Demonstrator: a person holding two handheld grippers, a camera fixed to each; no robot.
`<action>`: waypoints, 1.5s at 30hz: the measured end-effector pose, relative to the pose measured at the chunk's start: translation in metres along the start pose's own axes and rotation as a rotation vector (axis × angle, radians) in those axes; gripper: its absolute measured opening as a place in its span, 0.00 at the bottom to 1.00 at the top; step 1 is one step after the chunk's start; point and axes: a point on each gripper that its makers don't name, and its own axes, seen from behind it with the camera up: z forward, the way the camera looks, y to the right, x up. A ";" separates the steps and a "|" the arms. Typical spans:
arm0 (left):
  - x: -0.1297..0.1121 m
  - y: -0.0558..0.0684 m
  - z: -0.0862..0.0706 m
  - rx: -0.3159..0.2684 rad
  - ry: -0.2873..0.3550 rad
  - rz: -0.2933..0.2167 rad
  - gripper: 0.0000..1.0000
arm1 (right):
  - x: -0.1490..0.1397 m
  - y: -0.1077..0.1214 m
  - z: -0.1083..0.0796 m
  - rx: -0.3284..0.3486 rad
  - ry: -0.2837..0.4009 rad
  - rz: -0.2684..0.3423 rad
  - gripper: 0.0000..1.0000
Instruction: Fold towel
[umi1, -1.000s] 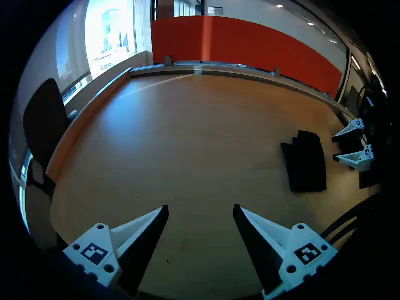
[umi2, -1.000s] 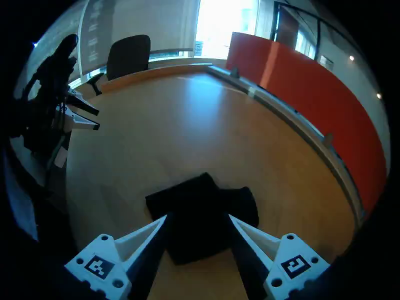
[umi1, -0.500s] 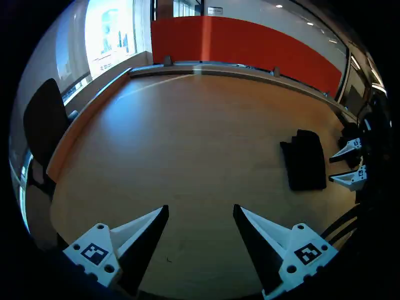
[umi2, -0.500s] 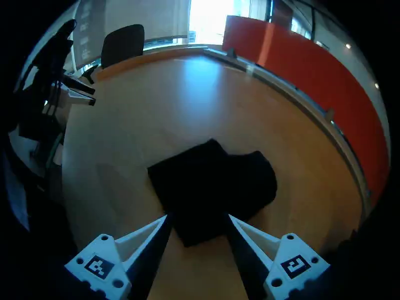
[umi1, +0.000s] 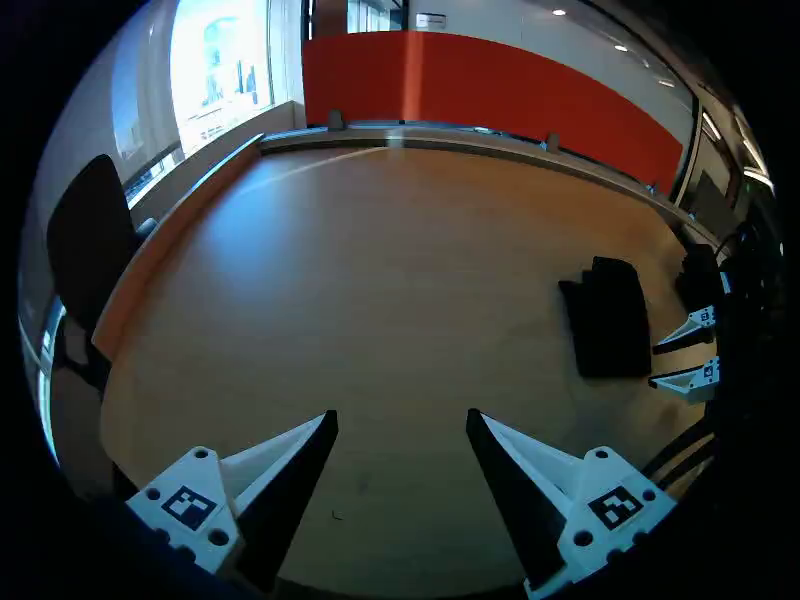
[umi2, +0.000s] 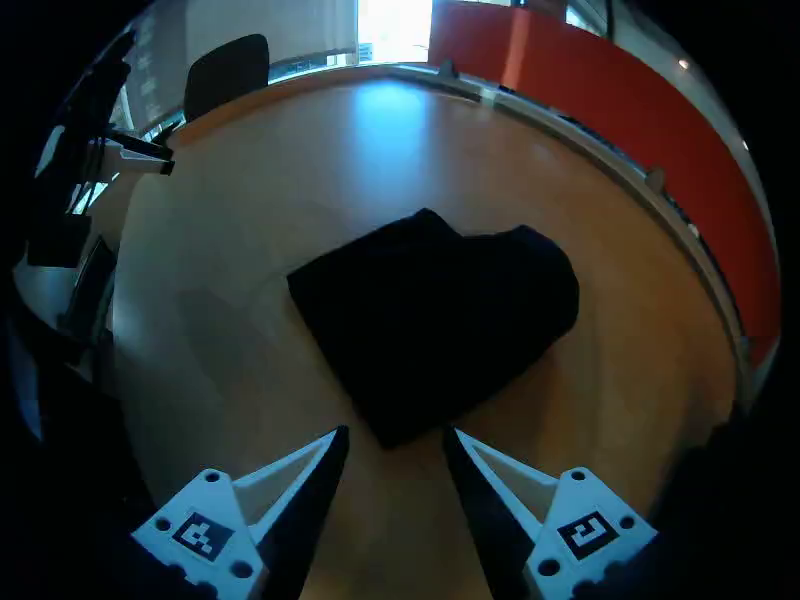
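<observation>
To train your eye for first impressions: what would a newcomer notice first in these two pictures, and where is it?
A dark folded towel lies on the wide wooden table, its near corner at the tips of the open right gripper. A bright red wall panel runs behind the table's far edge. The left gripper hangs open over bare wood, with the towel off to its right.
</observation>
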 end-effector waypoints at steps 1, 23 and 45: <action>0.000 0.000 0.000 0.000 0.000 0.000 0.96 | 0.000 0.000 0.000 -0.001 0.001 0.002 0.69; -0.002 0.002 -0.002 0.000 0.001 -0.002 0.96 | -0.008 -0.003 0.009 -0.009 -0.004 0.066 0.31; 0.004 0.002 0.001 -0.004 0.010 0.006 0.96 | 0.025 0.012 -0.014 -0.059 0.075 0.032 0.08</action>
